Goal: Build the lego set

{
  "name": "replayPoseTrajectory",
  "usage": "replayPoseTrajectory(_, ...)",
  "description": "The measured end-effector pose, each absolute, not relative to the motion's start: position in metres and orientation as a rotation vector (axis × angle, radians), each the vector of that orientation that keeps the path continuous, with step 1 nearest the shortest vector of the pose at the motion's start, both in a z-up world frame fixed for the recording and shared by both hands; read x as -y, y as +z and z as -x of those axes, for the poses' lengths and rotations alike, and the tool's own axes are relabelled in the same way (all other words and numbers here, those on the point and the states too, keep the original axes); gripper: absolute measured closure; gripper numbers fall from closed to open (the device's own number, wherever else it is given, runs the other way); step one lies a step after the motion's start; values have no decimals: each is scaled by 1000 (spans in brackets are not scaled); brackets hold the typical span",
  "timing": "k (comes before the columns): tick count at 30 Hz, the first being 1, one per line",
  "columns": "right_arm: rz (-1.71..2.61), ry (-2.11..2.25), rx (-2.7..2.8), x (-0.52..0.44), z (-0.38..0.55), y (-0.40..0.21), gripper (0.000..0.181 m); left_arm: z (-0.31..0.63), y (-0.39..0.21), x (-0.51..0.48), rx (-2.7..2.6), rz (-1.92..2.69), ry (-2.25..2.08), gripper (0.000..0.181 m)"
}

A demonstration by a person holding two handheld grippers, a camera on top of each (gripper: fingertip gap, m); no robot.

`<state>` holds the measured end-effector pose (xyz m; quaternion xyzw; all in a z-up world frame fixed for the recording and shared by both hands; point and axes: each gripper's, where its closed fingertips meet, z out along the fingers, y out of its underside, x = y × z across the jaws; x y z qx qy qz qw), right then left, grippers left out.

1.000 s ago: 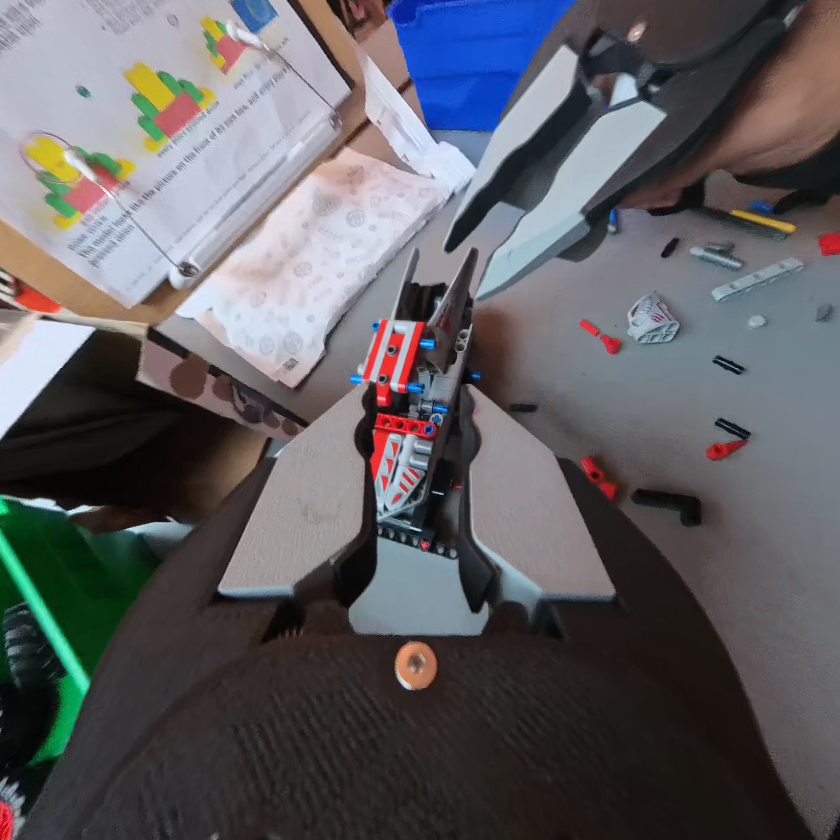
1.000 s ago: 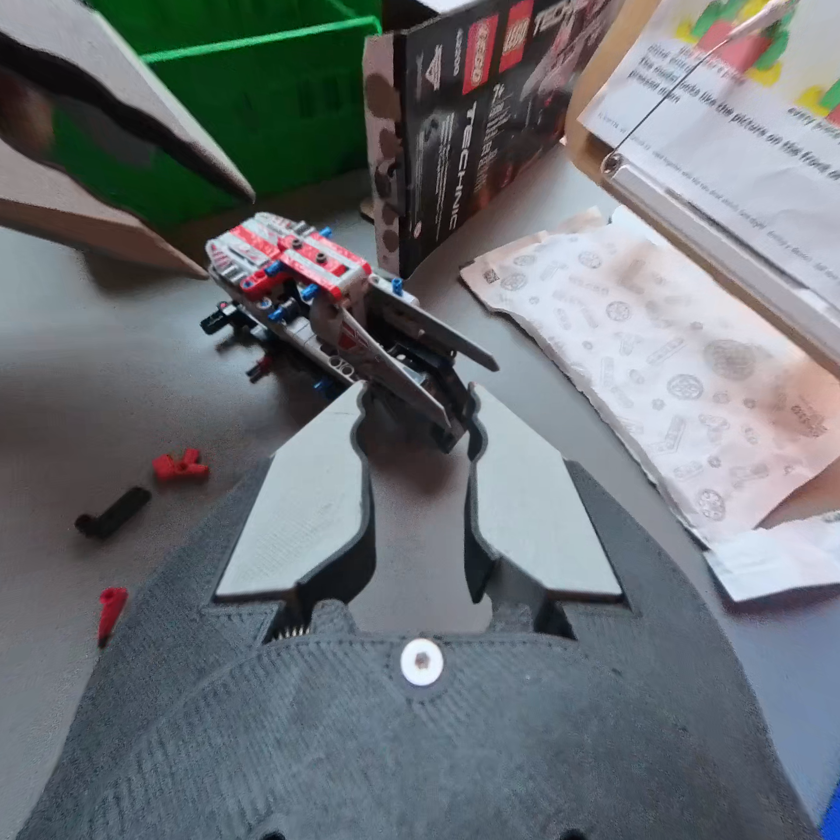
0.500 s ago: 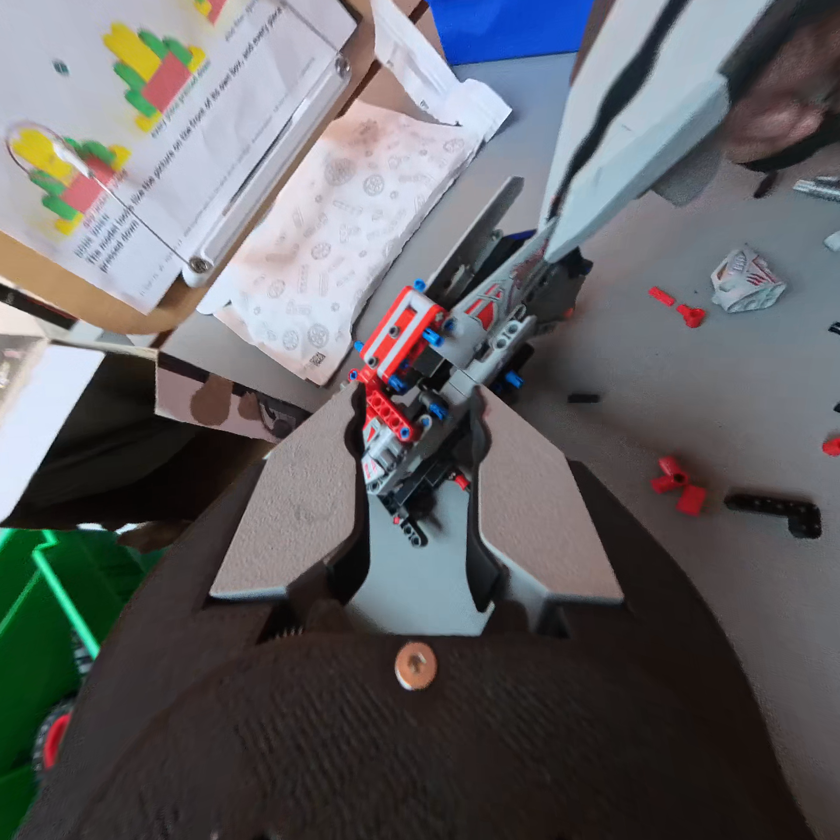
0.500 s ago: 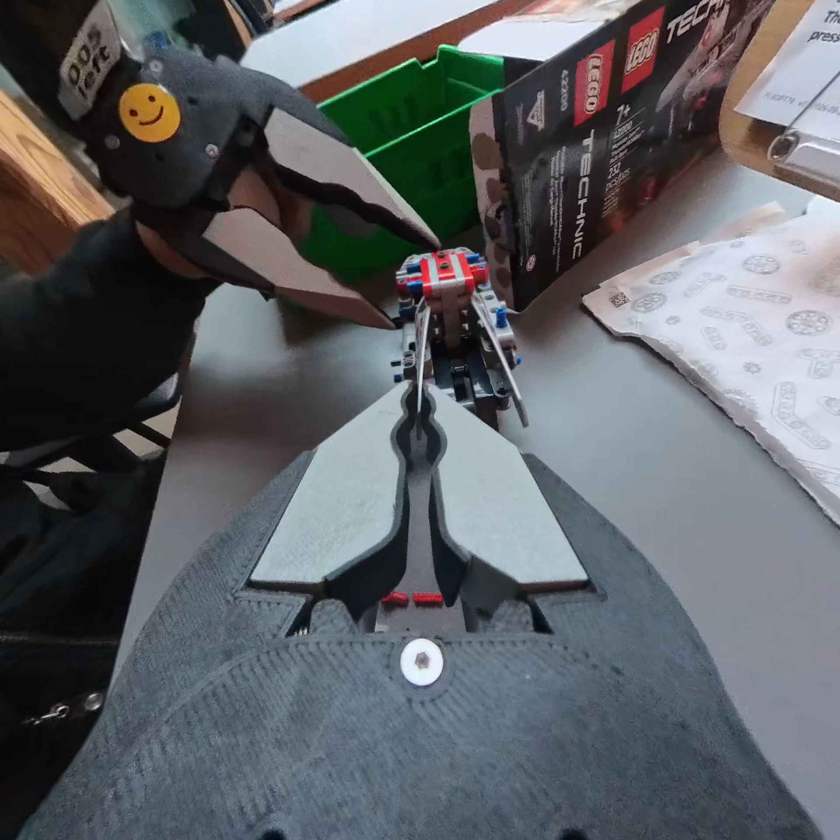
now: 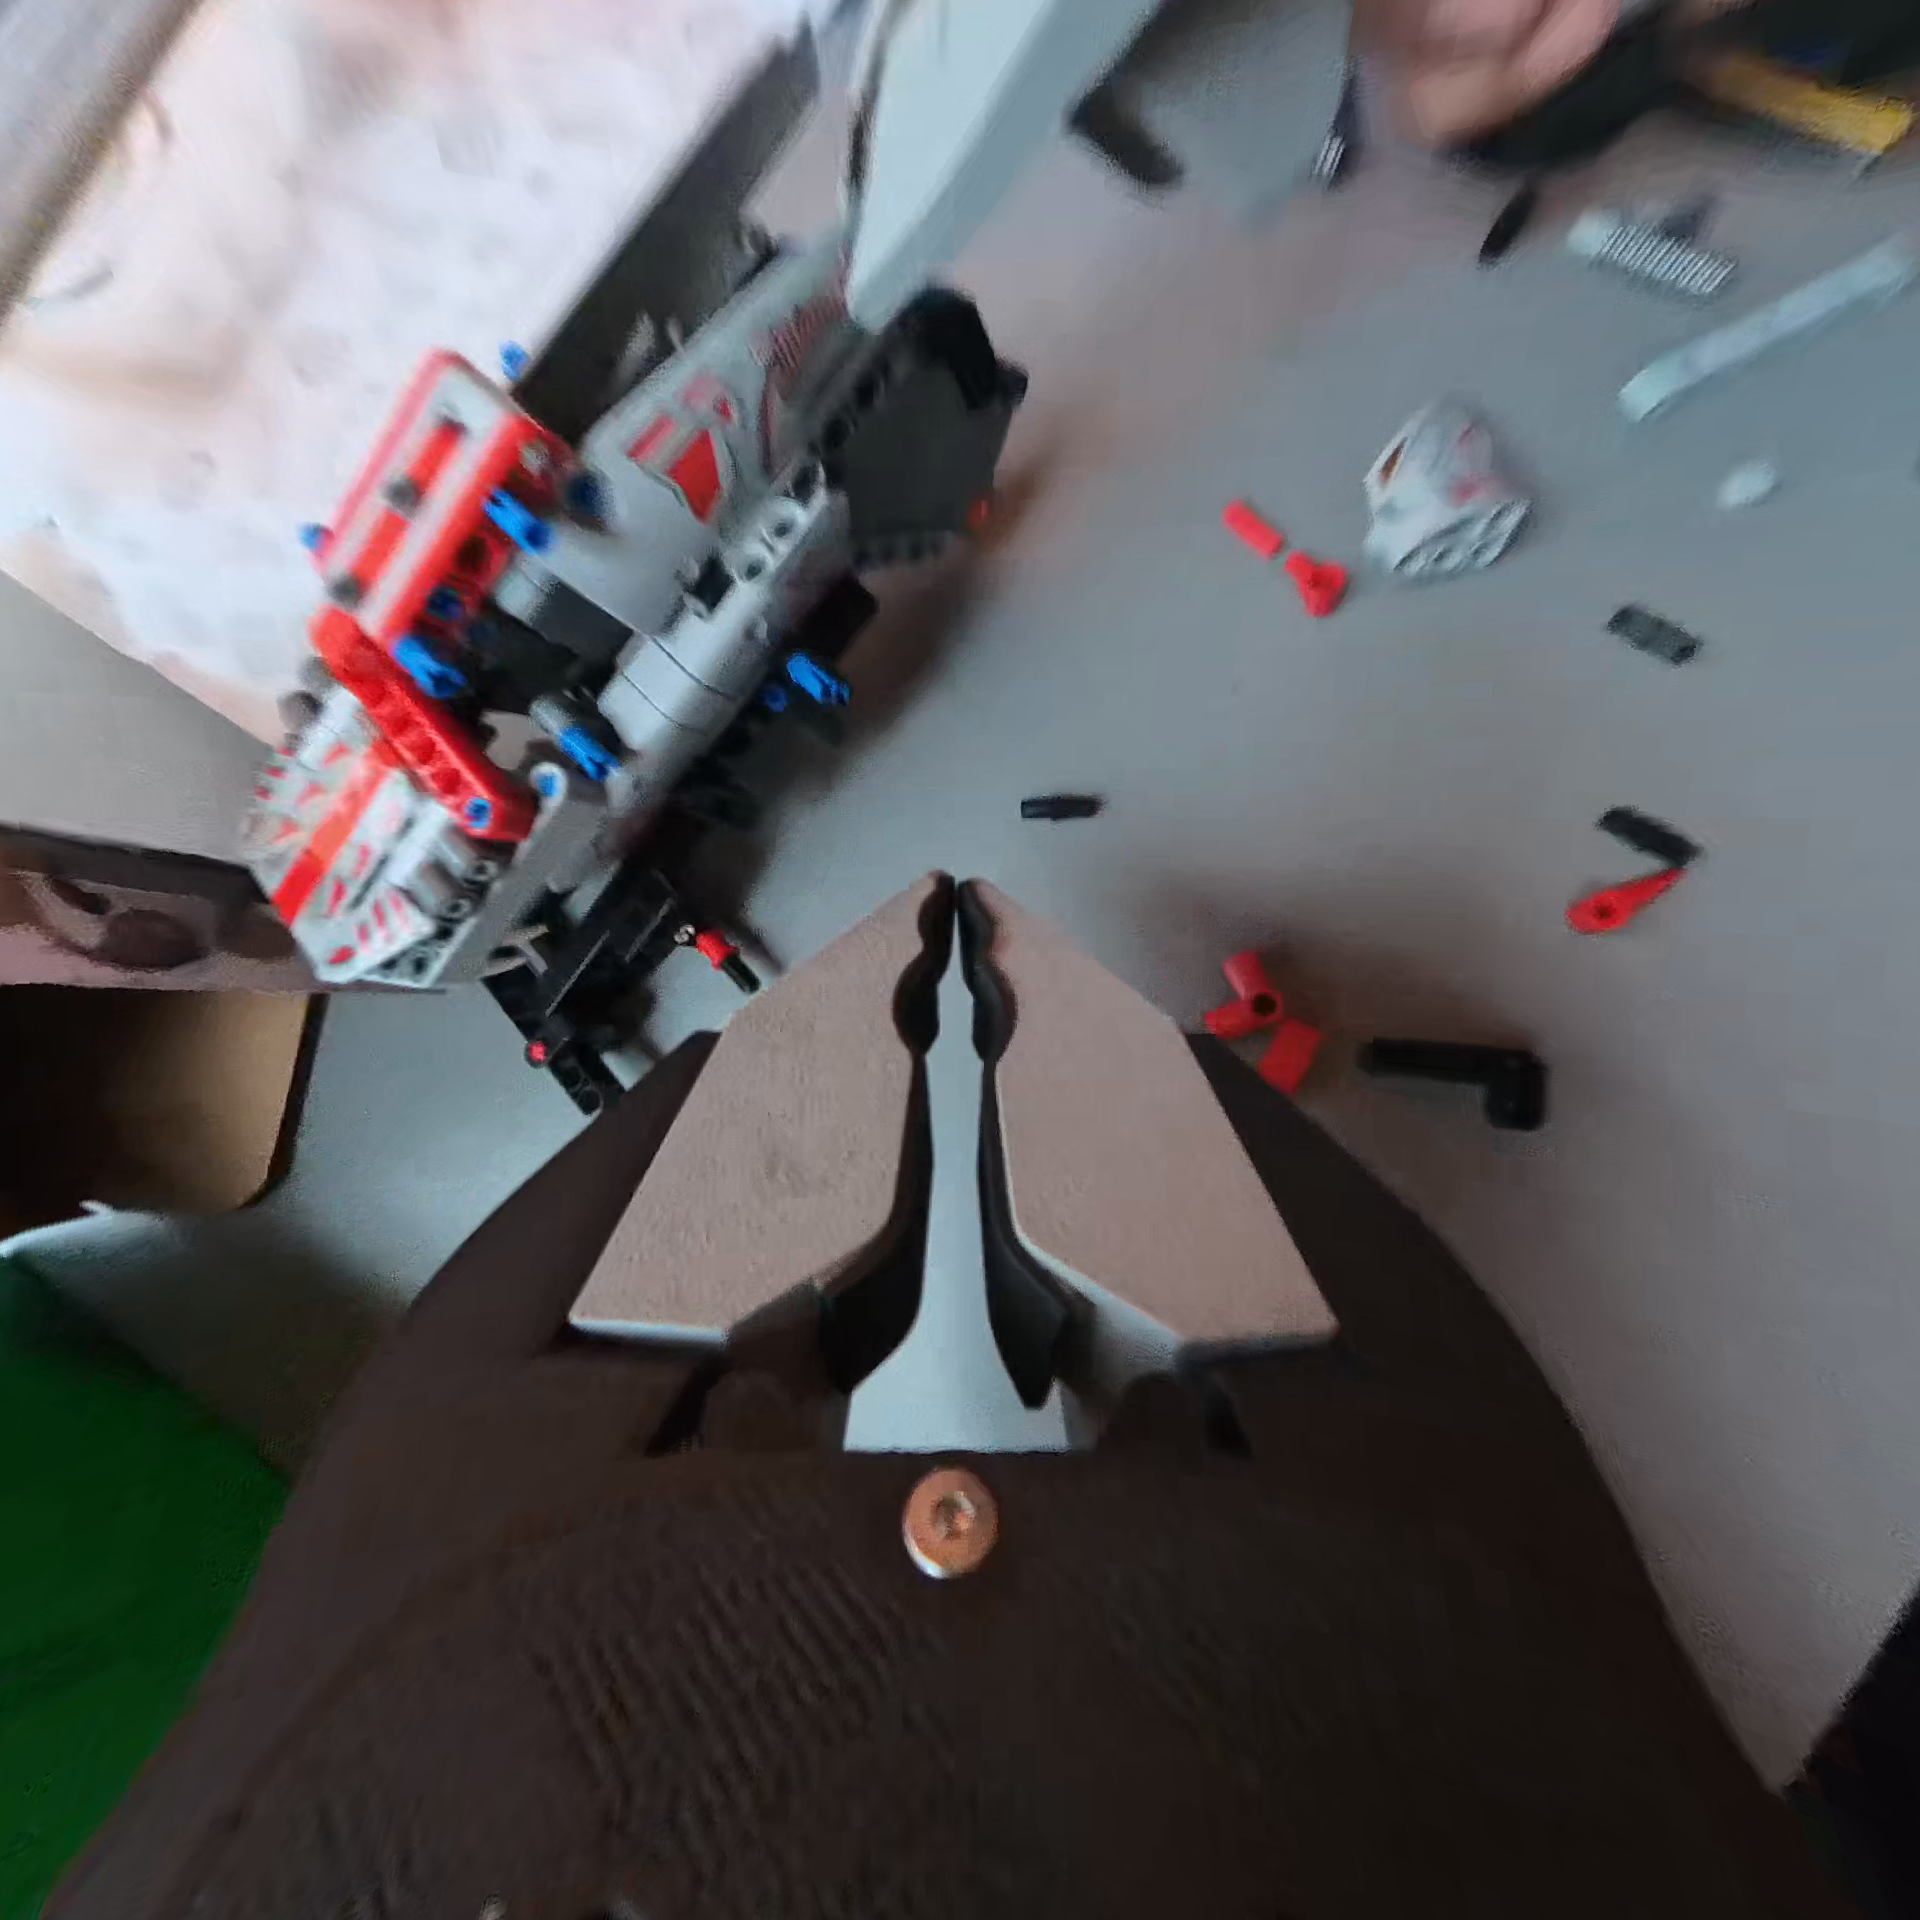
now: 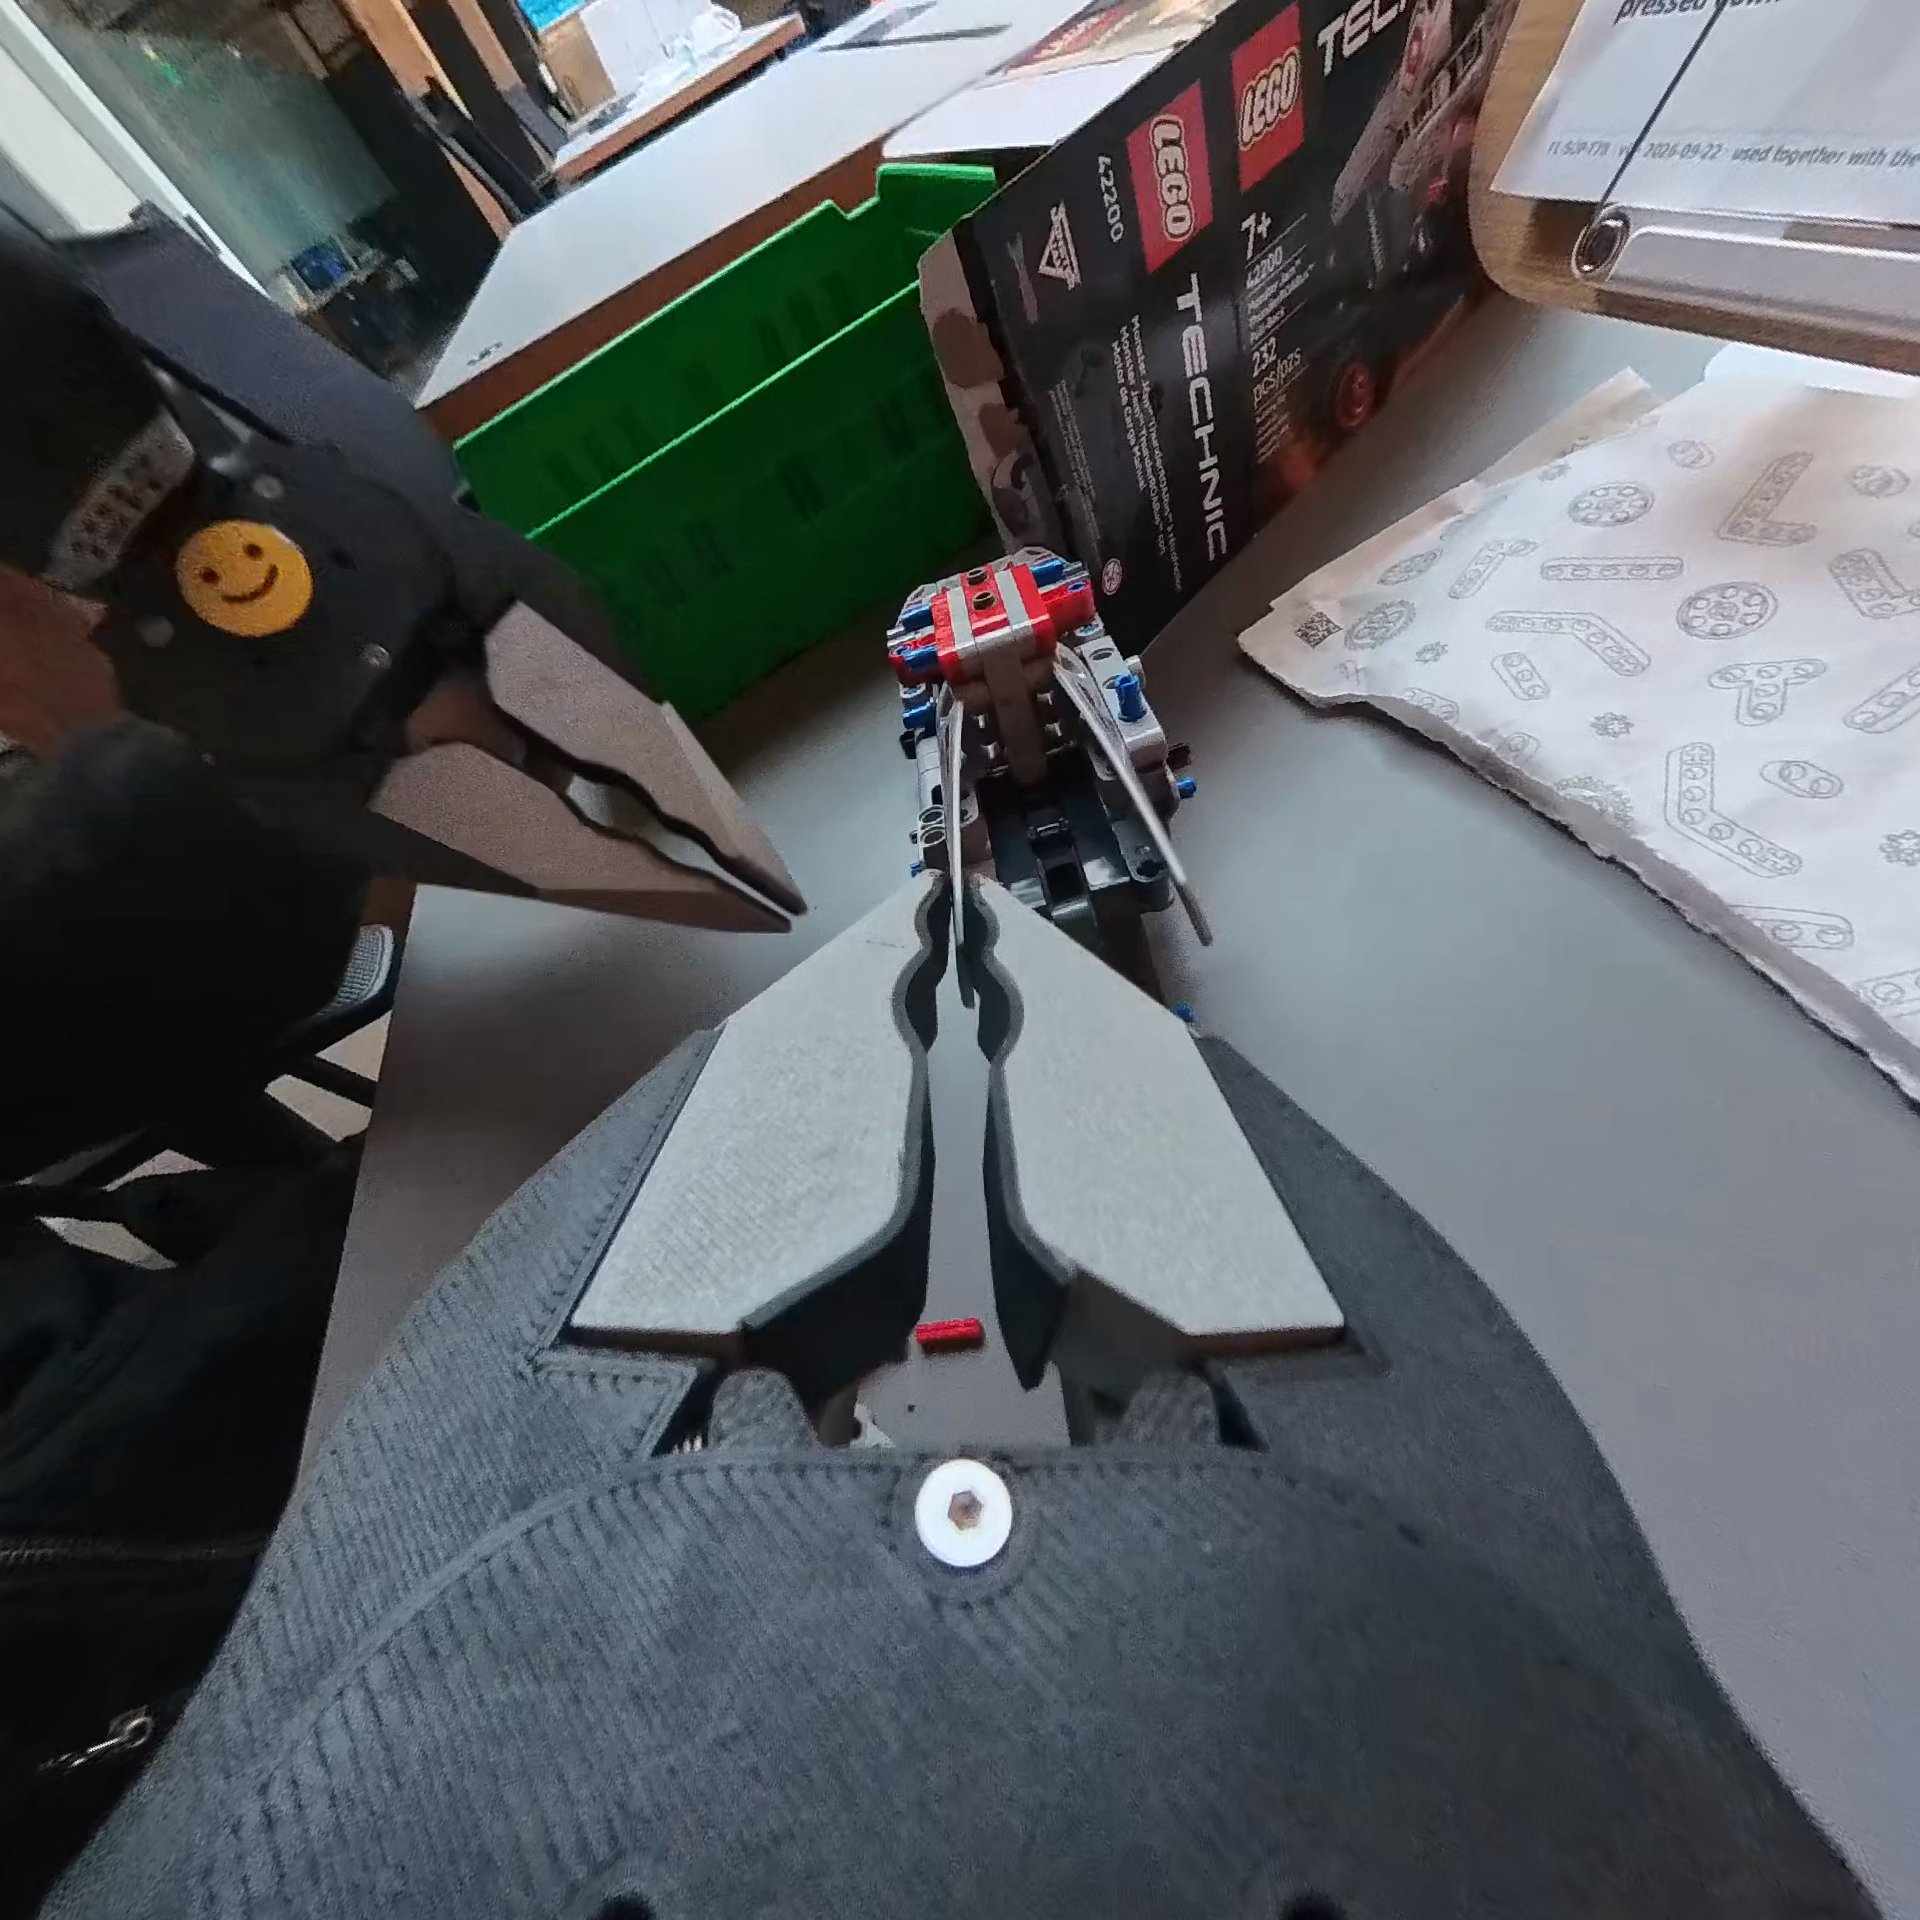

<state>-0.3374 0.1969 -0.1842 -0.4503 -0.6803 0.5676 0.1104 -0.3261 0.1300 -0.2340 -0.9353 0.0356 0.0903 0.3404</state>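
here the half-built lego model, red, grey and black with blue pins, sits on the grey table in front of the black set box and the green bin. the right gripper is pinched closed on a thin grey panel that sticks out of the model's near end; a matching panel angles out on the other side, free. a small red pin shows on the table in the gap behind the fingers.

the left gripper is closed with nothing between its tips, held just off the model's side and not touching it. in the right wrist view it shows from the side, tips together, close to the left of the right gripper, with a yellow smiley sticker on its body.

the left wrist view is blurred. the model lies up and to the left of the closed tips. loose parts are scattered on the table to the right: red connectors, a black angled piece, a red lever, a short black pin and a grey printed shell. a printed paper bag lies to the right of the model, below a clipboard.
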Motion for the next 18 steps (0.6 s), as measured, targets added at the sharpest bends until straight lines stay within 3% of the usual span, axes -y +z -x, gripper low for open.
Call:
replayPoseTrajectory(11,1334,1629,2027,-198,336,-189,181,295,-267,-160,-135,2469,80,181)
replayPoseTrajectory(15,1351,1607,2030,-201,336,-191,181,273,-259,-163,-179,2422,-15,181)
replayPoseTrajectory(18,1369,1580,2043,-206,335,-196,181,307,-233,-161,-73,2339,198,178)
